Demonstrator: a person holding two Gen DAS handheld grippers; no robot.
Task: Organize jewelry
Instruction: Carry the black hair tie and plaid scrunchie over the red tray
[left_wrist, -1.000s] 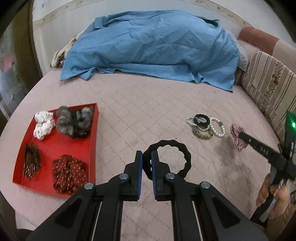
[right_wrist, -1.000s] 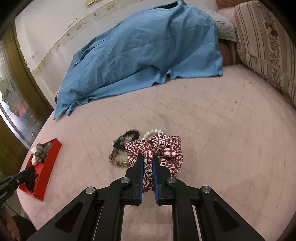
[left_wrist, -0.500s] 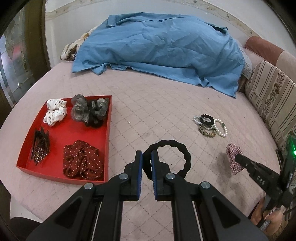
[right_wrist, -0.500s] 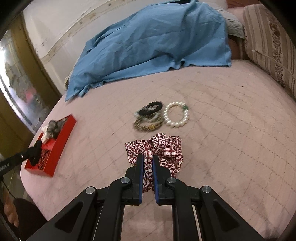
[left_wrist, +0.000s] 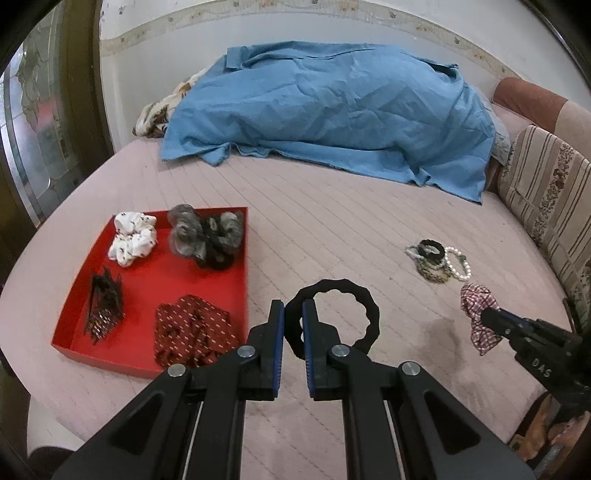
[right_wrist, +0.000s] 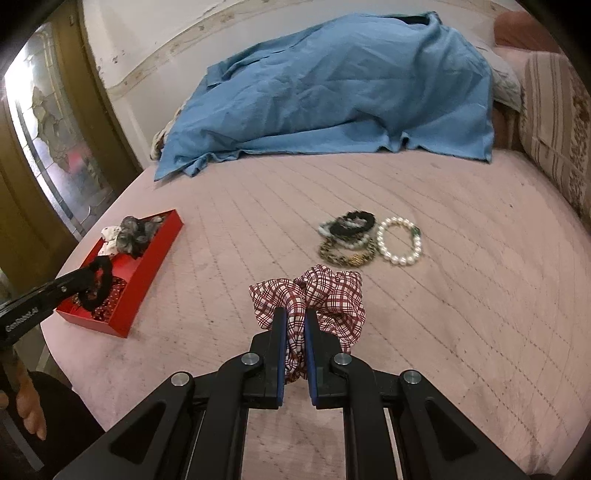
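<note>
My left gripper is shut on a black wavy hair ring and holds it above the pink bed, right of the red tray. The tray holds a white scrunchie, grey and black scrunchies, a dark red dotted scrunchie and hairpins. My right gripper is shut on a red plaid scrunchie, raised above the bed. A pile of bracelets with a pearl bracelet lies beyond it.
A blue sheet covers a heap at the back of the bed. A striped cushion lines the right side. A door with patterned glass stands at the left. The bed's front edge is near both grippers.
Both grippers have pulled back and up from the bed with their items. The bracelets and tray look farther off. The left gripper now shows over the tray in the right wrist view.
</note>
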